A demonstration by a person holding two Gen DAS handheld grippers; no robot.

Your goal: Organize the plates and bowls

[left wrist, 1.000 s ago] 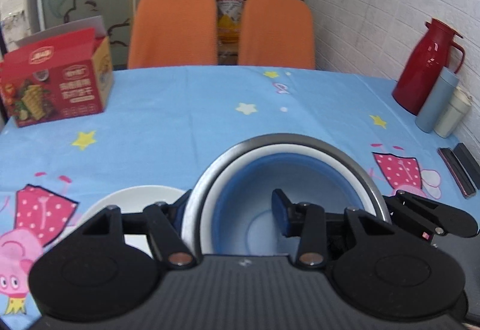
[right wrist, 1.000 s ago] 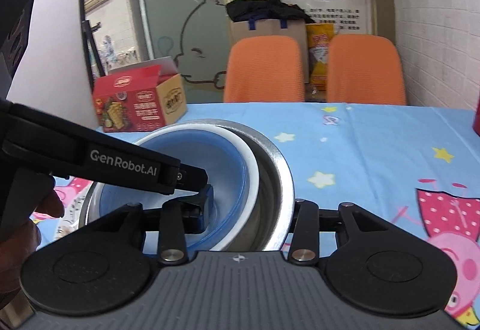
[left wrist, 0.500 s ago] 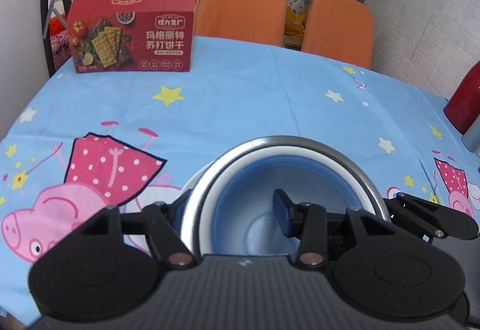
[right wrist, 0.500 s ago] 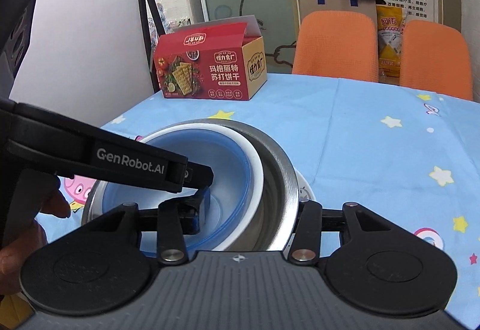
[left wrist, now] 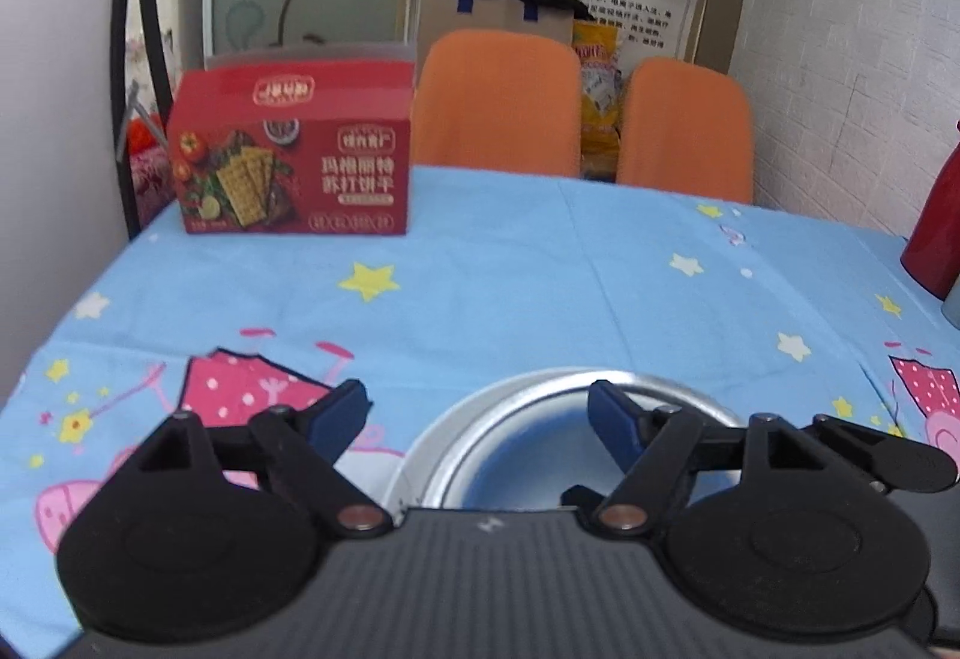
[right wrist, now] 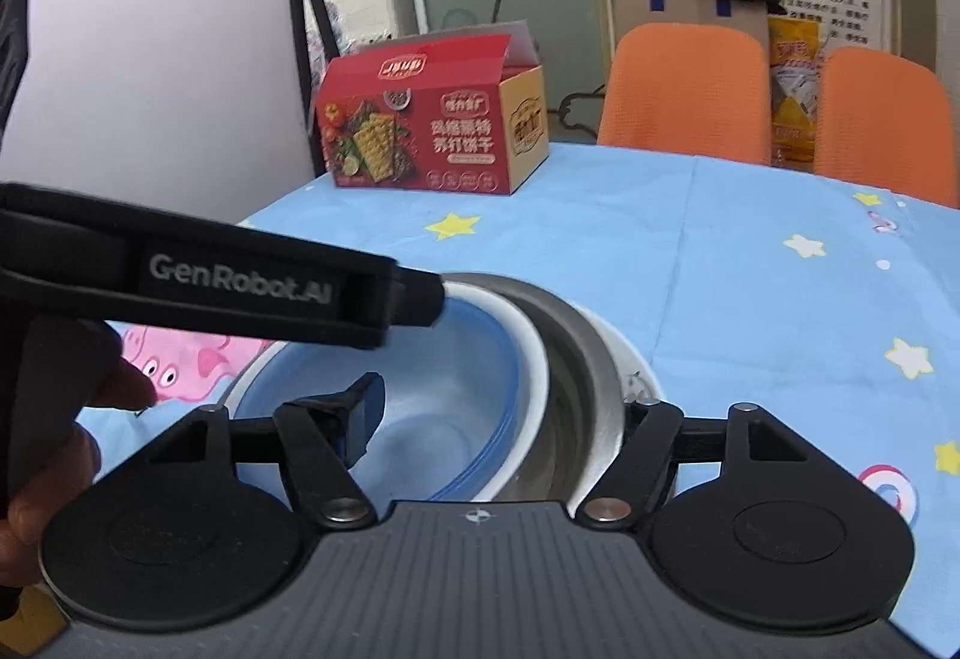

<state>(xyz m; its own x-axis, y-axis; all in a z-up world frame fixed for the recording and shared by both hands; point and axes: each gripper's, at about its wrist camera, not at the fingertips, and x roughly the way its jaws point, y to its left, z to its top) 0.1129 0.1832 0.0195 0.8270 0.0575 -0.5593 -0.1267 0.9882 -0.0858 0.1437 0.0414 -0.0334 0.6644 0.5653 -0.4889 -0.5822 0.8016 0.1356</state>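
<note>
A steel bowl [right wrist: 576, 365] holds a white bowl [right wrist: 531, 353] with a blue bowl [right wrist: 432, 389] inside it. The stack sits on a white plate [right wrist: 639, 365] on the blue tablecloth. It also shows in the left wrist view, where the steel bowl's rim [left wrist: 540, 383] is low in the middle. My left gripper [left wrist: 480, 413] is open and raised above the stack, holding nothing. My right gripper [right wrist: 498, 419] straddles the stack's right rim, its left finger [right wrist: 363, 410] inside the blue bowl and its right finger hidden outside the steel bowl; the jaws stand wide.
A red cracker box [left wrist: 294, 161] stands at the back left of the table [left wrist: 540, 263]. Two orange chairs [left wrist: 498, 107] stand behind the far edge. A red thermos [left wrist: 936, 233] stands at the right edge. The left gripper's body [right wrist: 228, 275] crosses the right wrist view.
My left gripper has opened, let go of the bowl rim and lifted back from the stack. The stack has come down onto the white plate. My right gripper's jaws have widened.
</note>
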